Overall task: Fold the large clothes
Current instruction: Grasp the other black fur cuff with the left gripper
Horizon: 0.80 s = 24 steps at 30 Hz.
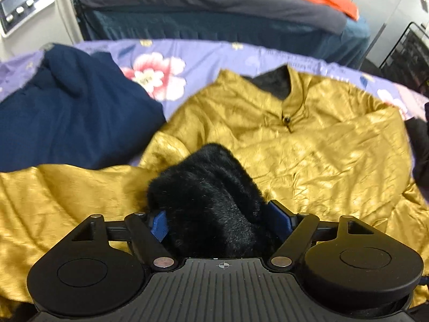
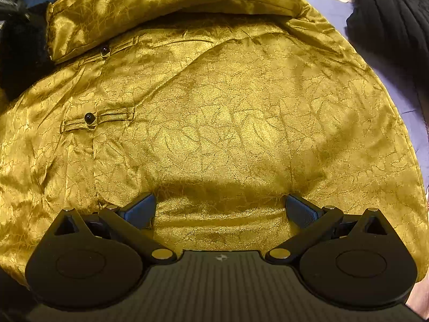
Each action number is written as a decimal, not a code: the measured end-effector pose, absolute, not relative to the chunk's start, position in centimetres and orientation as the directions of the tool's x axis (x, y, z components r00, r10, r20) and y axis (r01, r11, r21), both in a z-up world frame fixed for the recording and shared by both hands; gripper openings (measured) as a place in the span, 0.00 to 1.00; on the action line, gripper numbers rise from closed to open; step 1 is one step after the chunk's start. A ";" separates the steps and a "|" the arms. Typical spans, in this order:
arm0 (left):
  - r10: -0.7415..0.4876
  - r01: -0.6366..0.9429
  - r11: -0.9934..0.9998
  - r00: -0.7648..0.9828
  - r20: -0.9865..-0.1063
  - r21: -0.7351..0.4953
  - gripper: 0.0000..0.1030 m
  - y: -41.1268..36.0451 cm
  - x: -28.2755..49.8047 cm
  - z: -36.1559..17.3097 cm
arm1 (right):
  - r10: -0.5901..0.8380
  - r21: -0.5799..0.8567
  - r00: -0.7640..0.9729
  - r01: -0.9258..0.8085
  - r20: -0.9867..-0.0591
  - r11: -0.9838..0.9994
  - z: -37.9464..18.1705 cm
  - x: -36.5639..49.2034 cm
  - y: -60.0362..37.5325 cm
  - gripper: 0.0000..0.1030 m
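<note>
left gripper (image 1: 218, 221) closed tight on a black furry cuff (image 1: 206, 198); right gripper (image 2: 219, 210) wide open, holding nothing.

blue fingers (image 1: 158, 225) pressed on both sides of the fluffy cuff, lifted over the gold jacket (image 1: 308, 145). jacket spread flat on a purple flower sheet (image 1: 203, 59), collar far from the tool, dark button (image 2: 89, 118) shut on the front. open right fingers just above the shiny gold cloth. navy cloth (image 1: 67, 112) beside the jacket. black cloth (image 2: 388, 21) near the other side.
</note>
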<state>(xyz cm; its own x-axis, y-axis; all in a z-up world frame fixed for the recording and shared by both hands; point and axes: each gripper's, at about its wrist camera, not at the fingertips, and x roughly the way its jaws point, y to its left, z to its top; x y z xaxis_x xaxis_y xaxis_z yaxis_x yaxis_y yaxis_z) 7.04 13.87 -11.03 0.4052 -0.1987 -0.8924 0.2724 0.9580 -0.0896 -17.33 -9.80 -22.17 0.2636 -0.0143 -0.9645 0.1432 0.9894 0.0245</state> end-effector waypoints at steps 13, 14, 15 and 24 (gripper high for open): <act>-0.282 0.369 0.923 0.460 -0.842 -0.108 1.00 13.0 3.2 -8.7 | -0.011 0.023 0.254 0.131 -0.967 0.991 -22.2 -17.1 -9.7 1.00; -0.279 0.394 0.915 0.453 -0.846 -0.091 1.00 12.1 3.1 -9.3 | -0.011 0.023 0.250 0.132 -0.968 0.991 -22.1 -17.0 -9.7 1.00; -0.273 0.415 0.907 0.447 -0.852 -0.072 1.00 11.3 3.0 -10.1 | -0.011 0.022 0.245 0.132 -0.969 0.991 -22.1 -16.8 -9.7 1.00; -0.123 0.419 0.906 0.391 -0.912 0.058 1.00 8.8 5.6 -17.8 | -0.006 0.026 0.219 0.142 -0.976 0.989 -21.1 -15.4 -10.2 1.00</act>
<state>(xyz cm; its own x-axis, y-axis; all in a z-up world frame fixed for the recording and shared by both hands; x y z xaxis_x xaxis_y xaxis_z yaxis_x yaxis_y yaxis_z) 5.62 8.84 -17.80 0.3913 -0.1226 -0.9120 0.4189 0.9062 0.0579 -15.42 -10.20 -21.14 0.2185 -0.0062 -0.9758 0.1424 0.9895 0.0255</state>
